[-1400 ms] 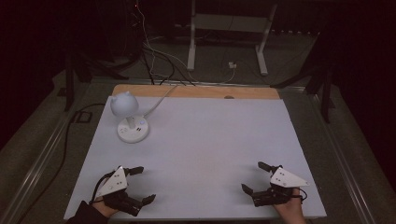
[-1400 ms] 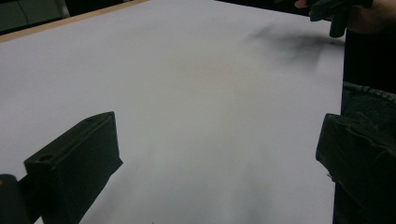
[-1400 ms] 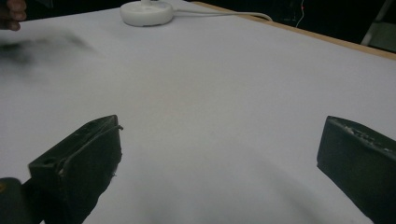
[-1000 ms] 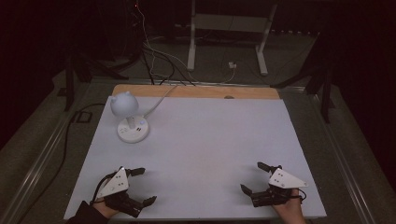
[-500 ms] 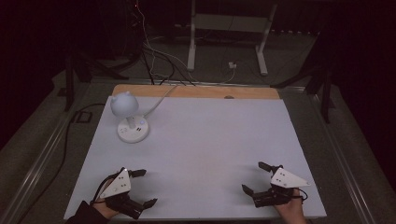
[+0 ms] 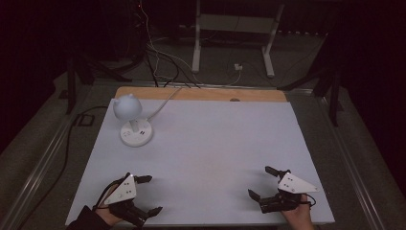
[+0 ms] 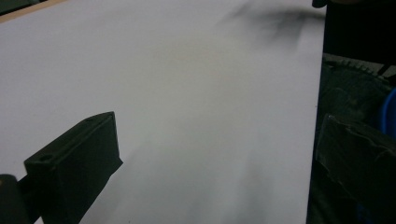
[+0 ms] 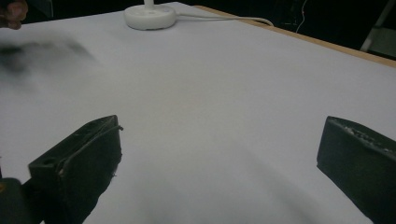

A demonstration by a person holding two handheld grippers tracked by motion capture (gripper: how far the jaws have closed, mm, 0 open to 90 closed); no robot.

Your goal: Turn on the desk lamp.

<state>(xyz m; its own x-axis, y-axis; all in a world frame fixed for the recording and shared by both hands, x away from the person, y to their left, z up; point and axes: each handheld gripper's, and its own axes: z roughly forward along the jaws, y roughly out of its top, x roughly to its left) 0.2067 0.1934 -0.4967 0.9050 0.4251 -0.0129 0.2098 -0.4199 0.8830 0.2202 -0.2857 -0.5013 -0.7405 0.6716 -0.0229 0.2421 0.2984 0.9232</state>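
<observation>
Resting near desk front edge: two black claws, left, right, both spread, empty; one round white lamp far-left.

The high view looks forward and down over the whole desk from its near edge. Each gripper view skims low and close over the white top; the right one shares the lamp at the far left corner.
</observation>
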